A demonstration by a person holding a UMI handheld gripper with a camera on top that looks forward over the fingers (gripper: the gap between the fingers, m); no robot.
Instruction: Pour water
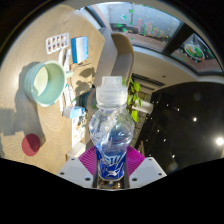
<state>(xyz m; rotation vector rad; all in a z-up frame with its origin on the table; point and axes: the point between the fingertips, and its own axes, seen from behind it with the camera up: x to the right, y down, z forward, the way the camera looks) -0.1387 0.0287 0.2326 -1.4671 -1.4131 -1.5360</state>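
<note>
A clear plastic water bottle (pixel 111 125) with a white cap and a blue label stands upright between my fingers, filling the middle of the gripper view. My gripper (pixel 111 160) is shut on the bottle's lower body, with the magenta pads (pixel 90 158) pressed against both of its sides. A pale green cup (pixel 46 82) stands on the light tabletop (pixel 30 120) beyond the fingers and to the left of the bottle, its mouth facing up. The bottle looks lifted off the table.
A small dark red disc (pixel 31 144) lies on the table near the left finger. Behind the cup are a white tray with small items (pixel 57 43) and a blue object (pixel 80 47). A light chair back (pixel 119 52) stands beyond the bottle.
</note>
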